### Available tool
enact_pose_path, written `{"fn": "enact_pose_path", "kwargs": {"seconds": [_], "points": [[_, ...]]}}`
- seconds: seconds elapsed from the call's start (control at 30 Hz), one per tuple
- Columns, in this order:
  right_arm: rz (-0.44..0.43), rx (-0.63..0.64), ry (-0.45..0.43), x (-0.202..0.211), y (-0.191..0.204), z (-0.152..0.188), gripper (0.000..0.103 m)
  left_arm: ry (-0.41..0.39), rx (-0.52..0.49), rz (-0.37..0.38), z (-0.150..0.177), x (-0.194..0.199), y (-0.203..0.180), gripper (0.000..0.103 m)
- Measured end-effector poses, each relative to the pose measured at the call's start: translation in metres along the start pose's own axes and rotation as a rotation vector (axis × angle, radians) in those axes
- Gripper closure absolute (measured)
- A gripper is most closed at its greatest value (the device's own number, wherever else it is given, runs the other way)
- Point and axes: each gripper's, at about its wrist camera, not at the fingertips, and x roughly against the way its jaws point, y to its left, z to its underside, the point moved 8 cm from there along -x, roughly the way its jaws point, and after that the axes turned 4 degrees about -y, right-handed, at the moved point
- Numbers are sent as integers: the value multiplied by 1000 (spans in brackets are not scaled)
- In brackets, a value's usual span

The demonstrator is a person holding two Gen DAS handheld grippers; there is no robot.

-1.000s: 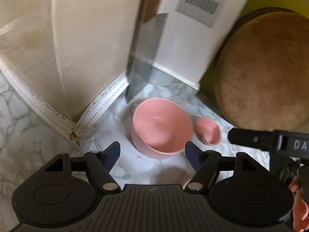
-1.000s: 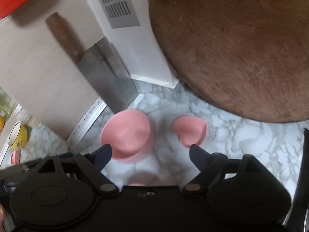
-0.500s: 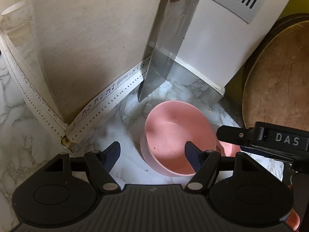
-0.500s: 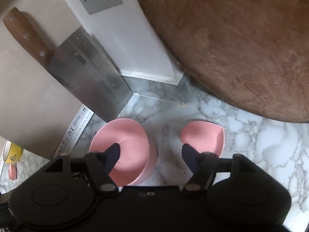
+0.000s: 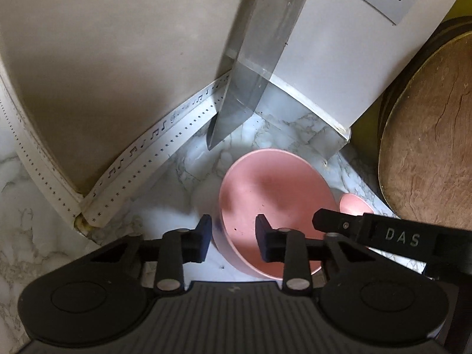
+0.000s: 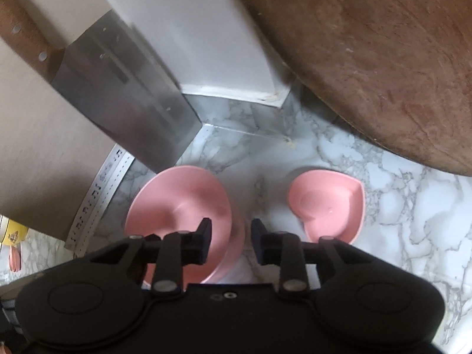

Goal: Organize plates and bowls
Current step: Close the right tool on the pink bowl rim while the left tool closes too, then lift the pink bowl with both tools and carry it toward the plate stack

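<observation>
A round pink bowl (image 5: 274, 203) stands on the marble counter in the corner; it also shows in the right wrist view (image 6: 180, 203). A small pink heart-shaped dish (image 6: 327, 203) sits to its right, and shows in the left wrist view (image 5: 352, 203). My left gripper (image 5: 233, 236) has its jaws partly closed astride the bowl's left rim. My right gripper (image 6: 230, 240) has its jaws partly closed astride the bowl's right rim. Whether either pinches the rim I cannot tell. The right gripper's finger (image 5: 368, 230) shows in the left wrist view.
A steel cleaver (image 6: 126, 109) with a wooden handle hangs against the wall just behind the bowl. A big round wooden chopping board (image 6: 377, 59) leans at the right. A white vented box (image 5: 339, 44) stands in the corner. A yellow cup (image 6: 13, 230) sits far left.
Both grippers moved forward and down to the pink bowl and narrowed their jaws from wide open to partly closed over its rim, left on the left side, right on the right side.
</observation>
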Motion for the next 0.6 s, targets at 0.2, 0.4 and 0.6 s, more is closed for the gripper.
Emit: {"fn": "enact_pose_path", "kwargs": {"seconds": [0.2, 0.4, 0.6], "points": [[27, 35, -6, 0, 3, 1, 89, -2, -28, -25, 0, -2, 2, 90], [38, 44, -3, 3, 1, 2, 94, -3, -41, -26, 1, 0, 2, 91], [61, 80, -28, 14, 9, 5, 94, -18, -75, -25, 2, 10, -6, 92]]}}
